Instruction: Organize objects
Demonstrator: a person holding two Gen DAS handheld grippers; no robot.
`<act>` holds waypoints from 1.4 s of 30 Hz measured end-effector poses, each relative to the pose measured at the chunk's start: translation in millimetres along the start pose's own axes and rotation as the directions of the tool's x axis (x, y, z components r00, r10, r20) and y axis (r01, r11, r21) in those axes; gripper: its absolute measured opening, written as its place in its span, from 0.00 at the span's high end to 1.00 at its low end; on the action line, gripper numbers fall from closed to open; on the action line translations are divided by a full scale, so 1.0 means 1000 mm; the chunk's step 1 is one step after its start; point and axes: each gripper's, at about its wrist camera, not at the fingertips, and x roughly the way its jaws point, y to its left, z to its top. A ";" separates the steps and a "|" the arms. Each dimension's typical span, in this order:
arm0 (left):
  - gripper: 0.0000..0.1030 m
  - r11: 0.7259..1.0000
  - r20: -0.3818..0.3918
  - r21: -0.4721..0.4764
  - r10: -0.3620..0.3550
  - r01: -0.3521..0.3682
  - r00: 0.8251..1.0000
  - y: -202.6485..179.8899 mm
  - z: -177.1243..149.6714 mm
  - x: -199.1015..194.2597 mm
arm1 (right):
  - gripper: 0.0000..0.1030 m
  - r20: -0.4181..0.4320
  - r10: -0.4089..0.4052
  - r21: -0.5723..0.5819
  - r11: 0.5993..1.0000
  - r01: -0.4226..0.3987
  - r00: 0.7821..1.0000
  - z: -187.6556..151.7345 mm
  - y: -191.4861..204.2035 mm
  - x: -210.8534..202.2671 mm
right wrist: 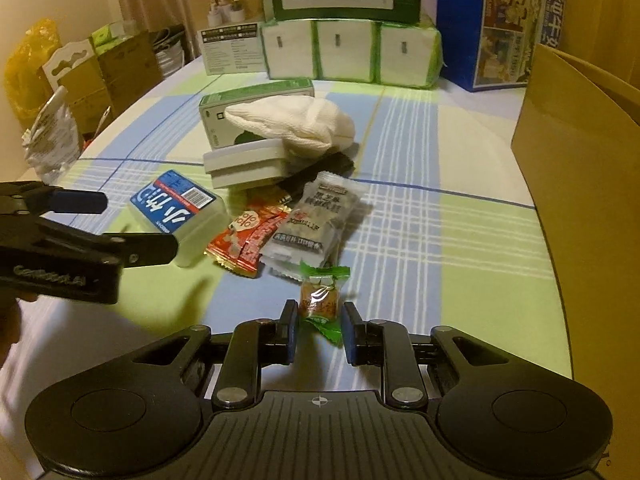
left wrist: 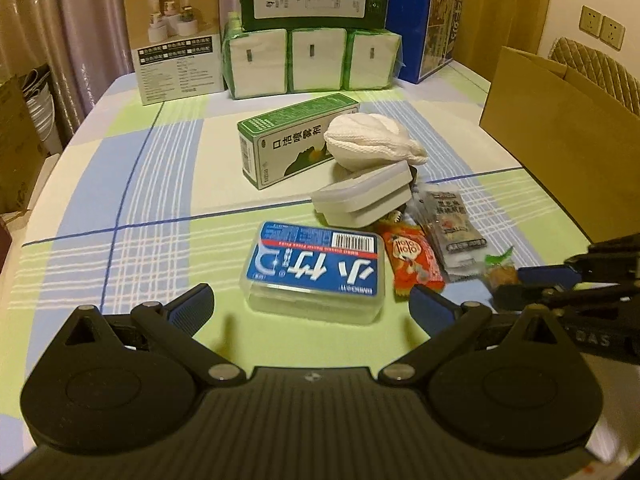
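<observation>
A clear plastic box with a blue label [left wrist: 316, 268] lies on the checked tablecloth, just ahead of my left gripper [left wrist: 312, 300], which stands wide open on either side of it. From the right wrist view the left gripper [right wrist: 136, 226] flanks the same box [right wrist: 176, 208]. A green-wrapped candy [right wrist: 320, 300] lies between the fingertips of my right gripper [right wrist: 320, 332], which is narrowly open around it. Beside the candy [left wrist: 500, 270] lie a red snack packet [left wrist: 412, 260] and a grey sachet [left wrist: 448, 216]. The right gripper [left wrist: 514, 285] shows at the right edge.
Behind the pile are a white lidded case [left wrist: 364, 196], a white rolled cloth [left wrist: 372, 140] and a green-and-white carton [left wrist: 296, 140]. Tissue packs [left wrist: 312, 60] and tall boxes line the back. An open cardboard box [left wrist: 560, 140] stands at the right. Bags and cartons [right wrist: 80, 80] sit beyond the left edge.
</observation>
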 end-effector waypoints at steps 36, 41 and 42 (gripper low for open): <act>0.08 1.000 -0.012 0.030 -0.005 0.006 1.000 -0.024 -0.028 -0.012 | 0.51 0.008 -0.036 0.025 0.999 0.036 0.999 -0.011 -0.007 -0.004; 0.10 0.999 -0.024 0.045 -0.010 0.011 1.000 -0.024 -0.027 -0.007 | 0.82 0.007 -0.070 -0.038 0.997 0.070 0.998 -0.009 -0.001 -0.001; 0.12 0.999 -0.027 0.045 -0.012 0.013 1.000 -0.024 -0.027 -0.007 | 0.82 0.008 -0.067 -0.031 0.997 0.068 0.998 -0.009 -0.001 -0.001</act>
